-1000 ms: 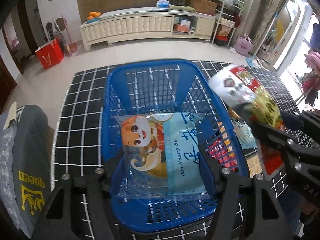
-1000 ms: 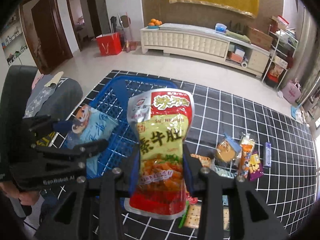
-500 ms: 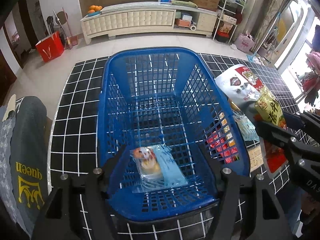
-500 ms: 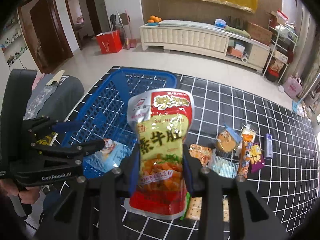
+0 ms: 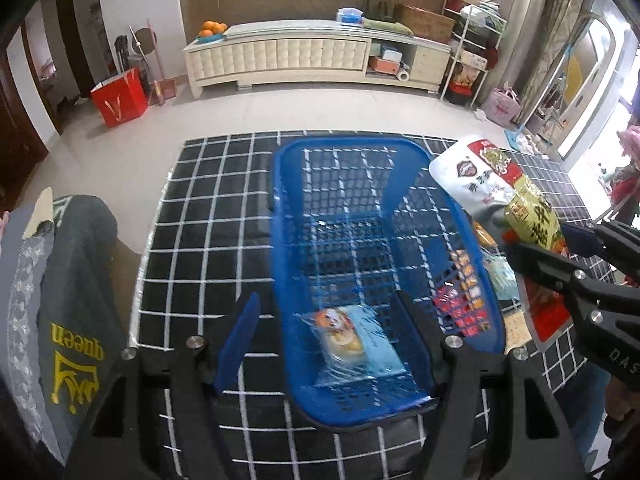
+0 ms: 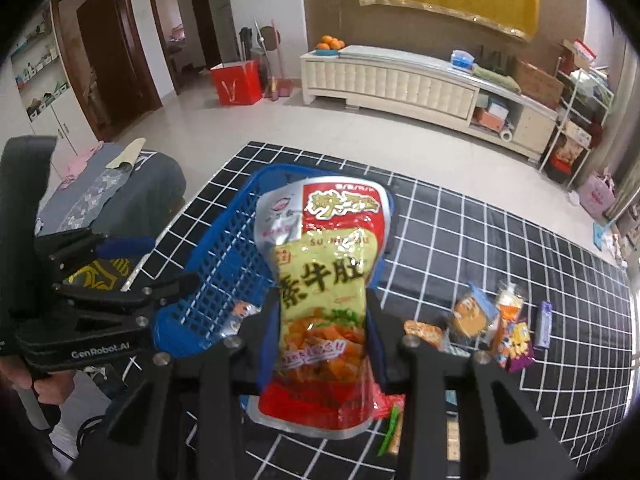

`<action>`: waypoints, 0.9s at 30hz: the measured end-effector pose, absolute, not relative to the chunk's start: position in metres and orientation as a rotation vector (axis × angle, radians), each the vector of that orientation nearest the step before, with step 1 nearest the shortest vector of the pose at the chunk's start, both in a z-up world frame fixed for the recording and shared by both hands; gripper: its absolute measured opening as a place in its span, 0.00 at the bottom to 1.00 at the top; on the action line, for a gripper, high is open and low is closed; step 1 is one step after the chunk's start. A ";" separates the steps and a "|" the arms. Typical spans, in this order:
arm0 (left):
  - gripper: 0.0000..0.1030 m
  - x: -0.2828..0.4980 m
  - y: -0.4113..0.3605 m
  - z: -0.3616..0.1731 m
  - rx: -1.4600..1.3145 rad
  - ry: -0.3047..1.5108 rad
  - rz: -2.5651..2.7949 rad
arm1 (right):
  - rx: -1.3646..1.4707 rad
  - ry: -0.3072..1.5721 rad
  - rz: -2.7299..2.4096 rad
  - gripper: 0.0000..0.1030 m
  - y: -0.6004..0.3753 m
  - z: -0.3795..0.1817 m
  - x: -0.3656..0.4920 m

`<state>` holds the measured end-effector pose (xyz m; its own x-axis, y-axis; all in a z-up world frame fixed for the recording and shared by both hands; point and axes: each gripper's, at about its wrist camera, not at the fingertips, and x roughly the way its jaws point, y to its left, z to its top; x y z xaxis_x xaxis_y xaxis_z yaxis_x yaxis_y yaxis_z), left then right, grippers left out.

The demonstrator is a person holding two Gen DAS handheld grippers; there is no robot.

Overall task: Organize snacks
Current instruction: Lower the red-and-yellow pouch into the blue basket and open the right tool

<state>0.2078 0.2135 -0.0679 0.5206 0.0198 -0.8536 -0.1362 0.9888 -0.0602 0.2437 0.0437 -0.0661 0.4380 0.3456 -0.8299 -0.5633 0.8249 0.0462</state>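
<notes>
Here, in the left wrist view, the left gripper (image 5: pixel 330 322) fills the lower part of the frame with its jaws spread and nothing between the pads; one blue-padded finger stands at lower centre-left over the black grid mat (image 5: pixel 208 216), the other reaches over the near end of the blue basket (image 5: pixel 288 264). The basket sits mid-frame on the mat, and a pale blue snack pack (image 5: pixel 354 340) with a cartoon face lies flat on its floor near the bottom end. At the right edge the right gripper (image 5: pixel 560 248) comes in from the side, pinching a yellow-and-red snack pouch (image 5: pixel 496 184) whose silver top juts toward the upper left, over the basket's right rim. A grey garment (image 5: pixel 68 300) printed "queen" occupies the lower left. In the right wrist view, the right gripper (image 6: pixel 322 332) is clamped on the same pouch (image 6: pixel 324 280), which stands upright in the centre of the frame and hides part of the basket (image 6: pixel 224 276) behind it to the left. The left gripper (image 6: pixel 132 264) shows at the left edge, jaws apart, held by a hand (image 6: pixel 44 384) at the lower left. A cluster of loose snacks (image 6: pixel 496 324) lies on the mat (image 6: pixel 480 240) at the right, beside the pouch.
</notes>
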 end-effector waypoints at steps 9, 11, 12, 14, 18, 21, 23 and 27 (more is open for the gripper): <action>0.63 0.242 0.252 -0.074 -0.140 1.051 0.109 | -0.327 1.000 0.571 0.42 0.076 -0.081 0.281; 0.63 0.248 0.257 -0.079 -0.142 1.056 0.118 | -0.342 1.007 0.580 0.42 0.083 -0.087 0.288; 0.63 0.252 0.261 -0.082 -0.148 1.059 0.121 | -0.349 1.015 0.585 0.42 0.086 -0.091 0.291; 0.63 0.256 0.267 -0.087 -0.164 1.063 0.120 | -0.361 1.039 0.585 0.42 0.094 -0.102 0.297; 0.63 0.262 0.275 -0.098 -0.160 1.075 0.128 | -0.380 1.077 0.588 0.42 0.104 -0.123 0.302; 0.63 0.265 0.279 -0.103 -0.148 1.086 0.136 | -0.389 1.073 0.584 0.43 0.107 -0.128 0.303; 0.63 0.265 0.283 -0.105 -0.158 1.088 0.137 | -0.381 1.076 0.567 0.45 0.106 -0.130 0.306; 0.63 0.265 0.283 -0.105 -0.164 1.090 0.139 | -0.377 1.082 0.567 0.59 0.105 -0.129 0.307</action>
<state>0.2649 0.2832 -0.1053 0.4561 0.0320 -0.8894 -0.1930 0.9791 -0.0638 0.3068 0.1053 -0.1287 0.3501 0.2466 -0.9037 -0.6020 0.7983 -0.0153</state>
